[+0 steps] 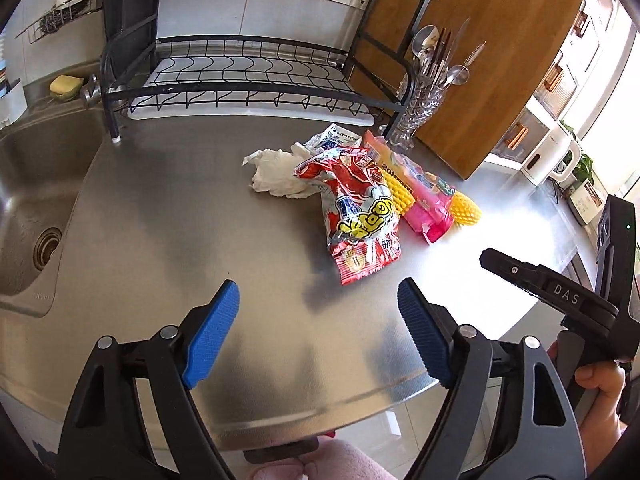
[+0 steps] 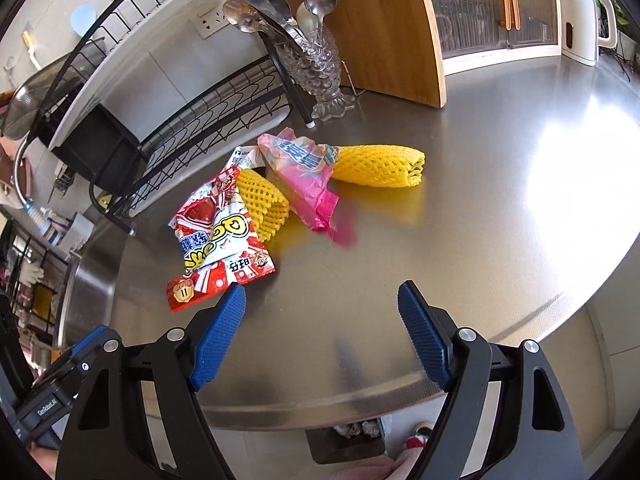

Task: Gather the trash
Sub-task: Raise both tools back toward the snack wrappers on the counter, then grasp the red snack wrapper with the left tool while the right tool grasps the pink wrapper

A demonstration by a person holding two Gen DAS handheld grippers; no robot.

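Right wrist: both grippers' jaws wide, empty — glossy red wrapper (image 2: 218,240), yellow foam netting (image 2: 378,166) on steel counter (image 2: 480,240).

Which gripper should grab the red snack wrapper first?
Right, probably. The right gripper is open with the red snack wrapper just ahead of one fingertip; the left gripper, also open, sits farther back.

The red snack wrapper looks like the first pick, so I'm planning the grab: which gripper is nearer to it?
Right. The right gripper has one fingertip at the red snack wrapper's near edge; the left gripper hangs farther back over bare counter.
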